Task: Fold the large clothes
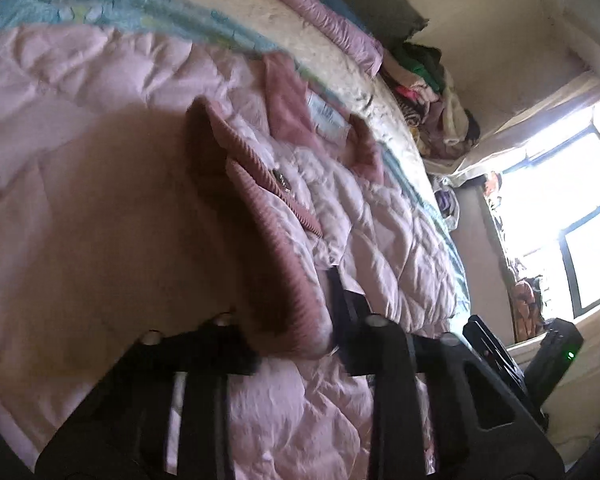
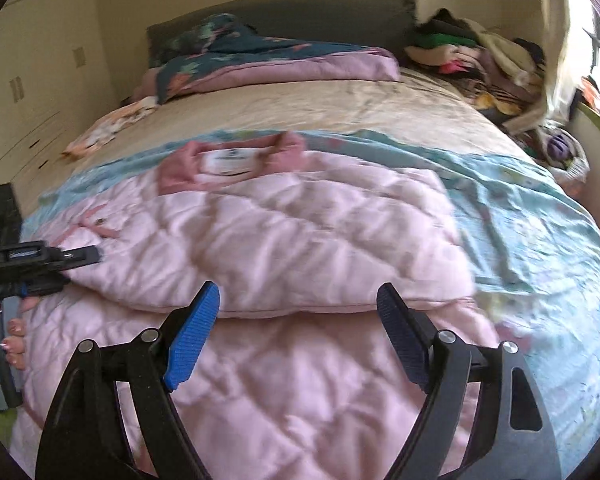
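Observation:
A pale pink quilted jacket (image 2: 300, 232) lies spread on the bed with its darker pink collar (image 2: 236, 160) and label at the far end. My left gripper (image 1: 300, 344) is shut on the jacket's ribbed dark pink edge (image 1: 276, 248), which rises in a fold between its fingers. The right wrist view shows that gripper (image 2: 92, 255) at the jacket's left side, with a hand (image 2: 12, 332) on its handle. My right gripper (image 2: 298, 320) hangs open over the jacket's near part. Its blue pads (image 2: 192, 340) stand wide apart with nothing between them.
A light blue patterned sheet (image 2: 540, 232) covers the bed. A folded mauve and dark blue quilt (image 2: 280, 64) lies by the headboard. A heap of clothes (image 2: 480, 56) fills the far right corner. A bright window (image 1: 572, 220) is on the right, cupboards (image 2: 40, 60) on the left.

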`<state>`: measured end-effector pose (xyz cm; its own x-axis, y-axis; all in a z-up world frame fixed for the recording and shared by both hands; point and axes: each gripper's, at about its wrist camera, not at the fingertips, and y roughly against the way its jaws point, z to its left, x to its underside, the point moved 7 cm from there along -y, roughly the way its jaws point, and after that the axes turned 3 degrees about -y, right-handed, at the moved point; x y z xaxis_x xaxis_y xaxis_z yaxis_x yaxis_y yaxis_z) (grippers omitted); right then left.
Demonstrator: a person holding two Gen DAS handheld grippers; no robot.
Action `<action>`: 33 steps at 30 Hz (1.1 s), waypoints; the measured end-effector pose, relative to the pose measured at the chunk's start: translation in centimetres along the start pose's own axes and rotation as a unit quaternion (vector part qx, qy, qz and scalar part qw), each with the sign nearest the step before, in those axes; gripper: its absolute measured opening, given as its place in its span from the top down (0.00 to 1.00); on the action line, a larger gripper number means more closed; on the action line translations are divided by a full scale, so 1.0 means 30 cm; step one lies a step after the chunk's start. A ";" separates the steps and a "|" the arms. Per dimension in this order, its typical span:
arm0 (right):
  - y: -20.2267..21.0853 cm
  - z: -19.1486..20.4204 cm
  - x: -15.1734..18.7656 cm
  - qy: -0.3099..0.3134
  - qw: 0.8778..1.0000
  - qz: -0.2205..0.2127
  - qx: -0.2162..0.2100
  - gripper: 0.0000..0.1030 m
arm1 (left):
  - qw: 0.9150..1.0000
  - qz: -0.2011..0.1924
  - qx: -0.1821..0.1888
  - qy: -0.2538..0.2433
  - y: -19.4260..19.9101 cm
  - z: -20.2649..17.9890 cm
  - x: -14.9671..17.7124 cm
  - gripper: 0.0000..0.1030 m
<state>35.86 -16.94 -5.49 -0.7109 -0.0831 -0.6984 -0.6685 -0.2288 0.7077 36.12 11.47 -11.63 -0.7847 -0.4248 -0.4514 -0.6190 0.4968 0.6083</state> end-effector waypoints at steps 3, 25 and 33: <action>0.009 -0.055 -0.025 -0.011 1.000 -0.009 0.011 0.22 | 0.999 -0.034 -0.006 -0.024 0.069 -0.028 -0.050 0.87; -0.330 -0.150 -0.016 -0.036 0.991 0.112 0.056 0.17 | 0.993 -0.010 -0.096 -0.067 0.035 0.063 -0.010 0.74; -0.358 -0.157 0.010 -0.041 0.992 0.105 0.060 0.15 | 0.991 -0.008 -0.109 -0.073 0.029 0.062 -0.005 0.65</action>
<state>43.85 -19.08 -13.82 -0.8496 -0.0357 -0.5262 -0.5211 -0.0978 0.8479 35.63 13.38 -12.23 -0.7817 -0.3095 -0.5414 -0.6211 0.3083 0.7205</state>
